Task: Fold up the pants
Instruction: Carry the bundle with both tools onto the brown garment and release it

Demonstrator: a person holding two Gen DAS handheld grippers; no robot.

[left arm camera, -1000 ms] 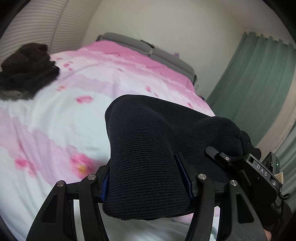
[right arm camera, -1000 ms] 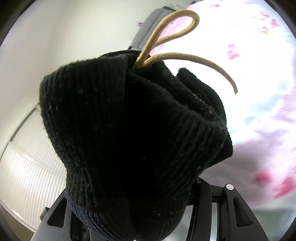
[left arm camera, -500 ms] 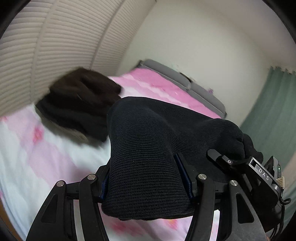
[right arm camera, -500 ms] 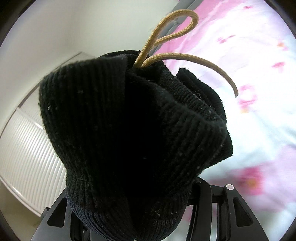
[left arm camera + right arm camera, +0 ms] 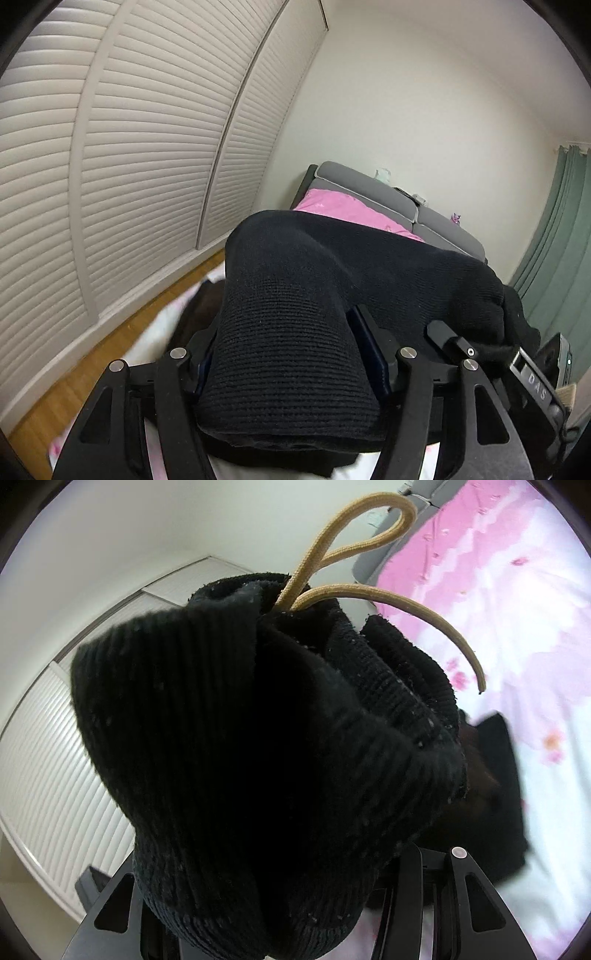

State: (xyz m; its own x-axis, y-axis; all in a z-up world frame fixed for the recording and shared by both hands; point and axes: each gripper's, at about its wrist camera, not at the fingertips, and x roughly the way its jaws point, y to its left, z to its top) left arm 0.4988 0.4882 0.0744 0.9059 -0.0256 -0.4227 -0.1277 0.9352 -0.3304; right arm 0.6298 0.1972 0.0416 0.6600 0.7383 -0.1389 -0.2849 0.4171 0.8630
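Note:
The black knit pants (image 5: pixel 332 295) are bunched up and held in the air above the bed by both grippers. My left gripper (image 5: pixel 291 354) is shut on a thick fold of the pants, which fills the gap between its fingers. My right gripper (image 5: pixel 258 904) is shut on the waistband end (image 5: pixel 240 757), whose tan drawstring (image 5: pixel 351 565) sticks up in a loop. The fabric hides the right fingertips. The other gripper shows at the right edge of the left wrist view (image 5: pixel 517 365), close beside the left one.
A pile of dark clothes (image 5: pixel 491 794) lies on the pink and white bedspread (image 5: pixel 517 609), below the held pants. White louvered doors (image 5: pixel 129 147) and a strip of wooden floor (image 5: pixel 110 350) run along the bed's left side. A grey headboard (image 5: pixel 388 199) and green curtain (image 5: pixel 554 258) stand behind.
Both grippers have swung left with the pants, toward the louvered doors and the pile of dark clothes. Their hold on the pants is unchanged.

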